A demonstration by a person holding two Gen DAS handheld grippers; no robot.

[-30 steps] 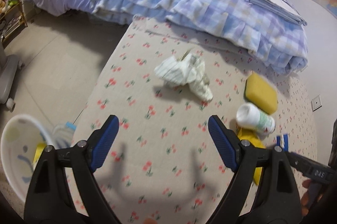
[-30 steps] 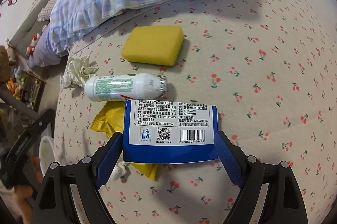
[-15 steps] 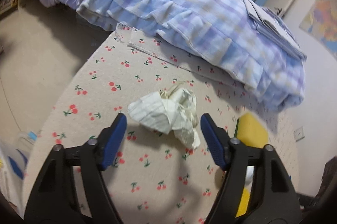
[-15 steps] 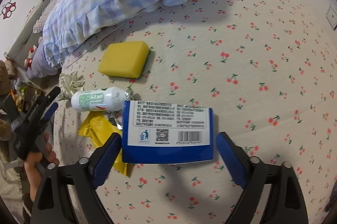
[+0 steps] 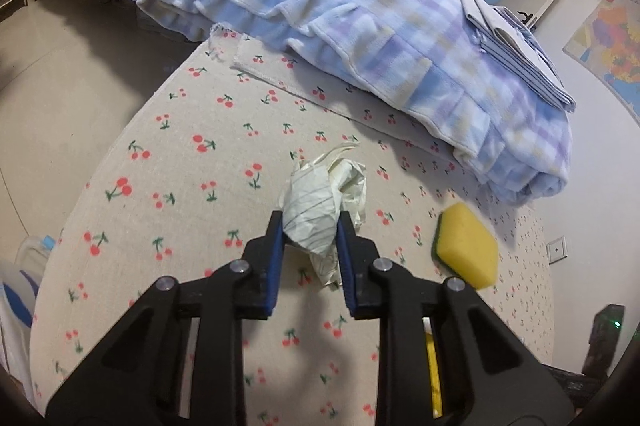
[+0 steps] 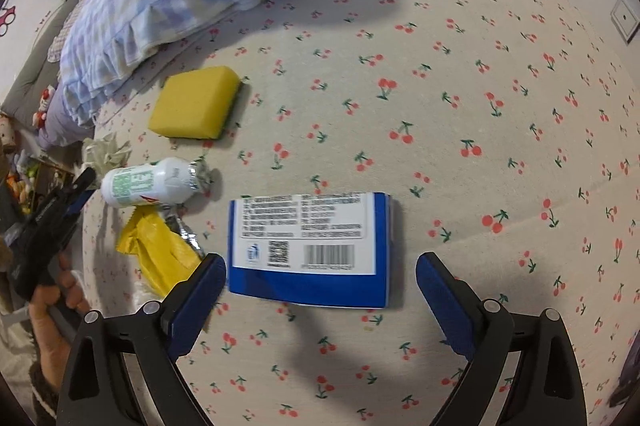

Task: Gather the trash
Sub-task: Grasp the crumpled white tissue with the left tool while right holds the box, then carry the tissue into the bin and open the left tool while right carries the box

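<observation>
My left gripper (image 5: 310,226) is shut on a crumpled white paper wad (image 5: 320,202) lying on the cherry-print cloth (image 5: 180,166). The same wad (image 6: 106,150) shows at the far left of the right wrist view, with the left gripper (image 6: 86,178) at it. My right gripper (image 6: 320,280) is open and empty, just above a blue and white packet (image 6: 308,246) lying label-up between its fingers. A white bottle (image 6: 144,182) lies on its side to the left. A yellow wrapper (image 6: 156,250) lies below the bottle.
A yellow sponge (image 6: 196,102) (image 5: 466,250) lies beyond the bottle. A folded checked blanket (image 5: 340,18) covers the far side of the cloth. A white bin (image 5: 16,290) stands on the floor at the left edge.
My left gripper moved forward over the paper wad and closed on it. My right gripper drew back slightly from the blue packet and stayed open.
</observation>
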